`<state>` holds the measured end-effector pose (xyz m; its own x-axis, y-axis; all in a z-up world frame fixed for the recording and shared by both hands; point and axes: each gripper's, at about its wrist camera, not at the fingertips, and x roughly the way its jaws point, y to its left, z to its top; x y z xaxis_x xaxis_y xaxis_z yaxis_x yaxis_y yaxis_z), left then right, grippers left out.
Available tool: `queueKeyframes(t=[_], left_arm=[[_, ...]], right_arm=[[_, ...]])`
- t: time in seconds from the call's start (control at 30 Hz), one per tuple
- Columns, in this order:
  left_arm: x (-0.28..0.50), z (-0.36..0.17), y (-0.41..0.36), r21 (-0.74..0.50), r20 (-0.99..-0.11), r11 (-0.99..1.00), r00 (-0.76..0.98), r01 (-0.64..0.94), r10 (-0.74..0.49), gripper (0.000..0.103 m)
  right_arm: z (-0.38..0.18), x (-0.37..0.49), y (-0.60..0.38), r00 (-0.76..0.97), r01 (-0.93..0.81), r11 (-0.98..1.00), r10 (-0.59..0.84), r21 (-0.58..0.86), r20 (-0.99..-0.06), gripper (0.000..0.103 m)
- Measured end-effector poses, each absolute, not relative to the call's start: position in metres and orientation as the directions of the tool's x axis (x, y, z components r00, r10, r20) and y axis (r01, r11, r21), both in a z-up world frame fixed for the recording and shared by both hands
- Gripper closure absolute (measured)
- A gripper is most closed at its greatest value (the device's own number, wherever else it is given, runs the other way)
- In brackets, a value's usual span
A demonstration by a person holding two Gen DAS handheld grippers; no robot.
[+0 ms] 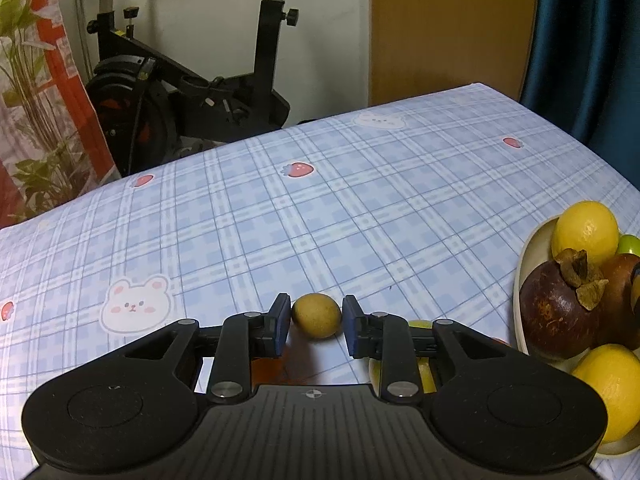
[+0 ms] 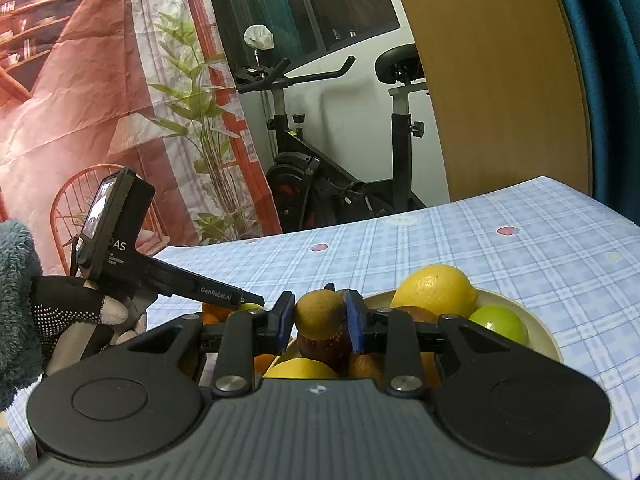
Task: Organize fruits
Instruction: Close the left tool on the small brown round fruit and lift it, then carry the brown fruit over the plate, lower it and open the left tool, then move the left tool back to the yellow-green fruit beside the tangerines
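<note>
A blue plaid cloth with bears and strawberries covers the surface [image 1: 360, 208]; an exercise bike [image 1: 180, 92] stands behind. The left gripper [image 1: 316, 316] clamps a small yellowish fruit [image 1: 317, 315] on the cloth. The right gripper [image 2: 320, 316] grips a brownish fruit [image 2: 319, 316] above the fruit bowl [image 2: 540, 332]. "GenRobot.AI" marks the left tool.

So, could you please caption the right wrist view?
Right gripper grips a small brown fruit above the bowl.

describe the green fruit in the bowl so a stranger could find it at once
Start at the blue checked tablecloth and find the cream bowl of fruit. The green fruit lies at its right edge, just below the big yellow lemon: it is the only smooth, shiny green one there.
</note>
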<state>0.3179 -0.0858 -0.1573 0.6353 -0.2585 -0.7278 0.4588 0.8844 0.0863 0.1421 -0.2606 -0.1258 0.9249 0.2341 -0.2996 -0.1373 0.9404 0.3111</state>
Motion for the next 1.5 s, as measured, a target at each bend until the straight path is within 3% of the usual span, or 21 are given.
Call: queueKeyframes(t=[0.23,0.47,0.8,1.4,1.5], left_arm=[[0.293,-0.138,-0.086,0.045,-0.680,0.889,0.666,0.456,-0.307,0.073],[0.238,-0.112,-0.099,-0.026,-0.623,0.836,0.645,0.548,-0.442,0.073],[0.178,-0.116,-0.139,-0.085,-0.590,0.720,0.548,0.689,-0.593,0.073],[0.188,-0.137,-0.168,-0.075,-0.641,0.706,0.508,0.704,-0.575,0.073],[0.190,-0.136,-0.167,-0.075,-0.646,0.718,0.515,0.691,-0.563,0.068]], right_arm=[[-0.124,0.142,-0.261,0.925,-0.127,0.943,0.224,0.308,-0.307,0.073],[-0.117,0.128,-0.265,0.932,-0.113,0.952,0.201,0.283,-0.301,0.073],[-0.113,0.094,-0.278,0.943,-0.039,0.976,0.107,0.215,-0.316,0.073],[-0.140,0.091,-0.288,0.921,-0.006,0.983,0.078,0.186,-0.382,0.073],[-0.141,0.091,-0.288,0.920,-0.009,0.983,0.081,0.186,-0.384,0.072]])
